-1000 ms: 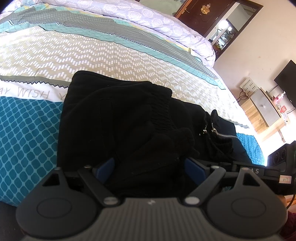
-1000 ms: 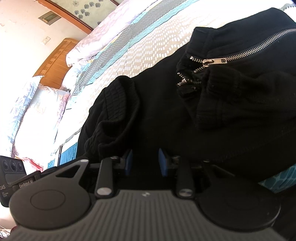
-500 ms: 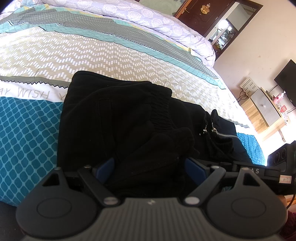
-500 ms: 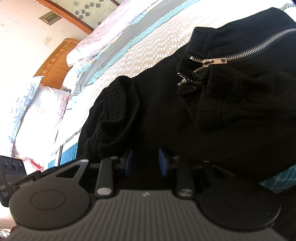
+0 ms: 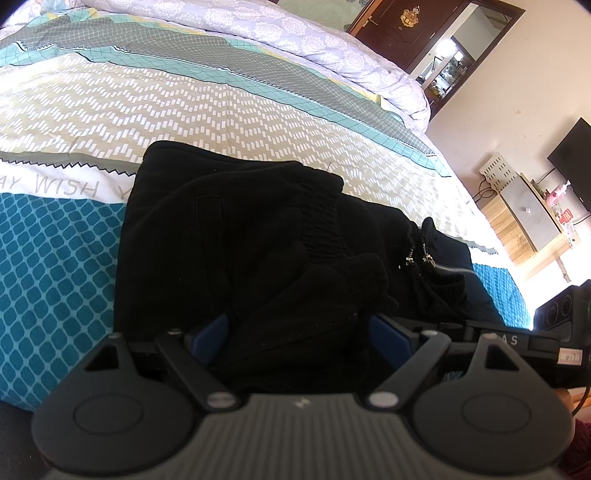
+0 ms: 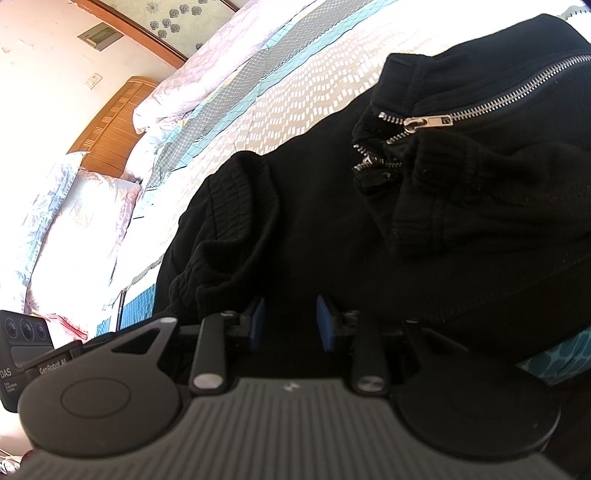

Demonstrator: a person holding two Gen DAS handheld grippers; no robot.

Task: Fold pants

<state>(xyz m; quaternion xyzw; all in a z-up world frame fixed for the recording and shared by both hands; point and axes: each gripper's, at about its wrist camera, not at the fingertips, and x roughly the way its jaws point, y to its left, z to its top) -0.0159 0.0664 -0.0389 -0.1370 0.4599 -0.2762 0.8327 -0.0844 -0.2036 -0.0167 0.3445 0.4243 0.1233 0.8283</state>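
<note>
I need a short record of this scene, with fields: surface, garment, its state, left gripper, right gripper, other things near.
surface: bed with patterned quilt
garment: black pants, with metal zippers
state: bunched and partly folded near the bed's front edge, ribbed cuff lying on top
left gripper: jaws wide, black fabric between the blue pads; a grip cannot be told
right gripper: jaws narrow, black fabric between them; a grip cannot be told
near: purple floral duvet, wooden headboard, dark door
</note>
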